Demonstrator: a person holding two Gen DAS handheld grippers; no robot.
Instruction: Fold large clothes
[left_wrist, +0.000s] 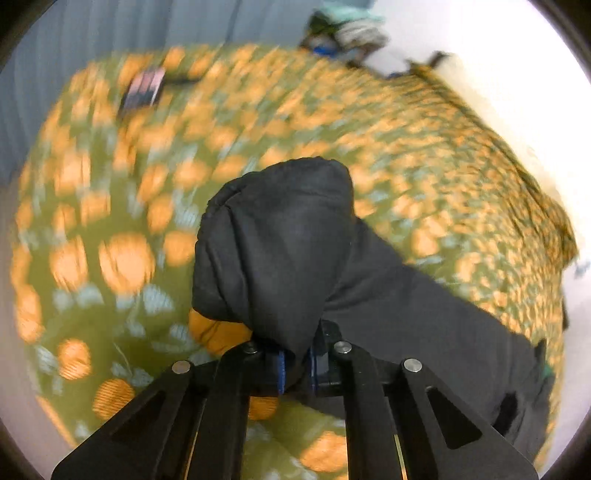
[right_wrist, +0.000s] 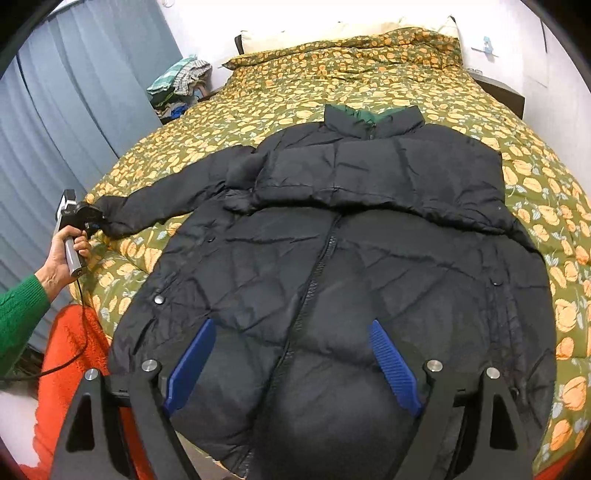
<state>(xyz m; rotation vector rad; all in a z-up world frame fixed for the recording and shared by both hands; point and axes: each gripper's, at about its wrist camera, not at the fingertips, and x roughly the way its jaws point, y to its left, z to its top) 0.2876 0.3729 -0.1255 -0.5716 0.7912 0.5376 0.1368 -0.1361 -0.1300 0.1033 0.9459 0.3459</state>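
A black puffer jacket (right_wrist: 332, 229) lies front up on the bed, zipped, collar toward the pillows. Its right-hand sleeve is folded across the chest. Its other sleeve (right_wrist: 162, 195) stretches out to the left. My left gripper (left_wrist: 295, 369) is shut on that sleeve's cuff (left_wrist: 277, 236), which bulges up in front of the camera; the same gripper shows in the right wrist view (right_wrist: 88, 218) at the bed's left edge. My right gripper (right_wrist: 291, 365) is open, its blue pads (right_wrist: 190, 365) spread above the jacket's hem.
The bed has an olive quilt with orange flowers (right_wrist: 332, 77) and pillows (right_wrist: 332, 29) at the head. Blue curtains (right_wrist: 74, 110) hang on the left. A pile of clothes (right_wrist: 181, 81) sits beside the bed. A dark nightstand (right_wrist: 502, 92) stands at the right.
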